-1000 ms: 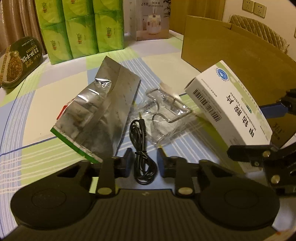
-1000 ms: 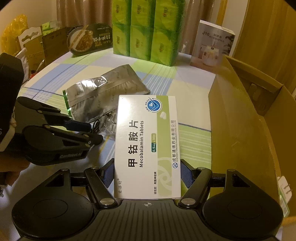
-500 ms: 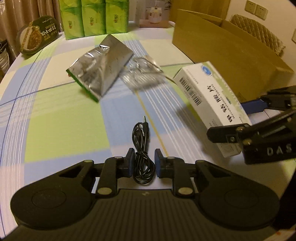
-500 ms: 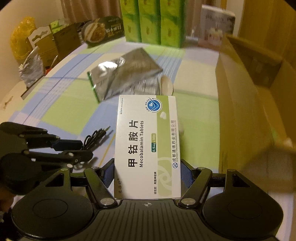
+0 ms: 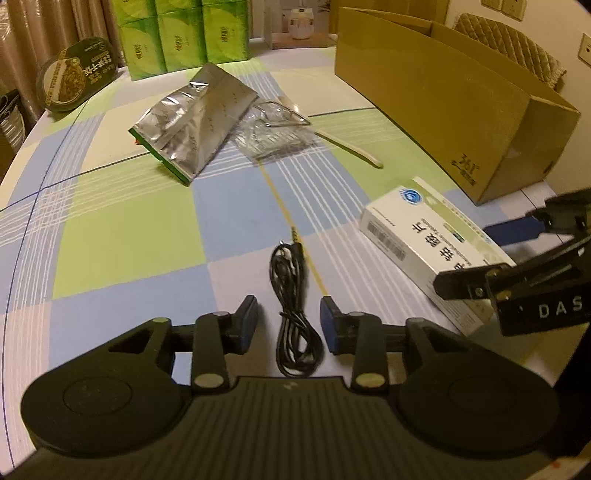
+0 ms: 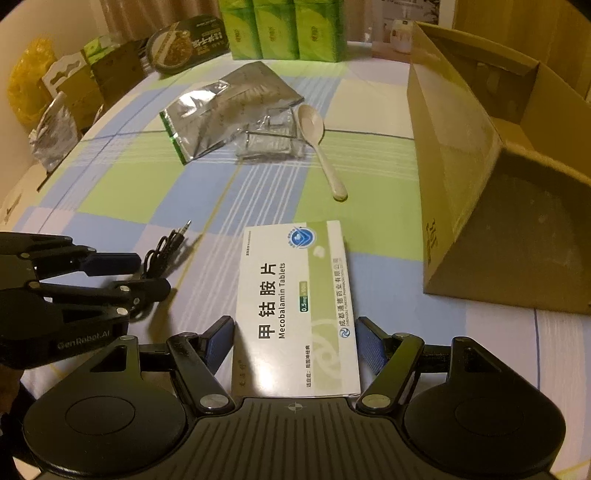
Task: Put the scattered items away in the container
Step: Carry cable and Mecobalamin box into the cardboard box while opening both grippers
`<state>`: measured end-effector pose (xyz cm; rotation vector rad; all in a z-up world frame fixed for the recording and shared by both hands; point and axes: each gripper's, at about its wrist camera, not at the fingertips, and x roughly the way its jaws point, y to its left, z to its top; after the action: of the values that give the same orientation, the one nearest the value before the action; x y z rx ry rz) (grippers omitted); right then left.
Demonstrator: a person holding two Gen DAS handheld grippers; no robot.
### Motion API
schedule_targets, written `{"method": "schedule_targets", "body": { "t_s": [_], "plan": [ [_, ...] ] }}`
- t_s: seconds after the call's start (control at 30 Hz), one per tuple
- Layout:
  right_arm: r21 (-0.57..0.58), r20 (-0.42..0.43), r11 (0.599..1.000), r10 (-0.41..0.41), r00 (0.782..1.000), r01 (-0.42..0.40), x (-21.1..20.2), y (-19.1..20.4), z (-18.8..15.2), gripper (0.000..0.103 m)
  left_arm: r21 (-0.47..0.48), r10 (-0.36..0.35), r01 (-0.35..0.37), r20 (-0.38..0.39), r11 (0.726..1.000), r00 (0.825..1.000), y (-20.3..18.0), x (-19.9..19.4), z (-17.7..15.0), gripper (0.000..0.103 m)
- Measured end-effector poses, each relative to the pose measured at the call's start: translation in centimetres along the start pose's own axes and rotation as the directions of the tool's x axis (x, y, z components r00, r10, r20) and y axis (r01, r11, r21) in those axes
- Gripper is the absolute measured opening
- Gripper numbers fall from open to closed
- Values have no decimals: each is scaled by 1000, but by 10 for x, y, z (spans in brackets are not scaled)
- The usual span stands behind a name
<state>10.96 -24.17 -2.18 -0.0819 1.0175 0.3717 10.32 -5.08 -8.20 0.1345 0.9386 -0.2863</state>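
A coiled black audio cable lies on the checked tablecloth between the fingers of my left gripper, which is open and not touching it. The white and green Mecobalamin tablet box rests flat on the table. My right gripper is open, with a finger close on either side of the box. The open cardboard carton stands to the right. Farther back lie a silver foil pouch, a clear plastic bag and a white spoon.
Green tissue packs, a round food tin and a white product box line the table's far edge. A padded chair stands behind the carton. Bags and small cartons crowd the far left side.
Both grippers drew back towards the table's near side and came down. The left fingers spread off the cable, which now lies on the cloth. The tablet box now lies flat on the table.
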Motion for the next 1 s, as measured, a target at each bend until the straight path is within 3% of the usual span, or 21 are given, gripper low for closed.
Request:
{"method": "schedule_targets", "body": {
  "t_s": [0.3,0.37,0.4,0.83,0.87,1.0],
  "plan": [
    [27,54,999,22,998,-24,6,-3,-2,76,0,0,0,26,1000,1000,3,8,6,31],
    [21,60,1000,19,998,-20,7,-2,-2,77,3,-2,1,26,1000,1000,4,9,8,13],
    [19,65,1000,17,998,-18,8,-1,-2,77,1,-6,6,25,1000,1000,4,9,9,13],
    [-29,85,1000,-4,996,6,17,5,-6,77,-55,-37,39,39,998,999,9,-15,1,12],
    [-28,89,1000,-7,996,10,17,5,-6,68,-54,-37,40,38,998,999,9,-16,1,12],
    [-12,117,1000,-15,993,17,8,5,-4,68,-50,-37,39,43,998,998,5,-22,1,12]
  ]
}}
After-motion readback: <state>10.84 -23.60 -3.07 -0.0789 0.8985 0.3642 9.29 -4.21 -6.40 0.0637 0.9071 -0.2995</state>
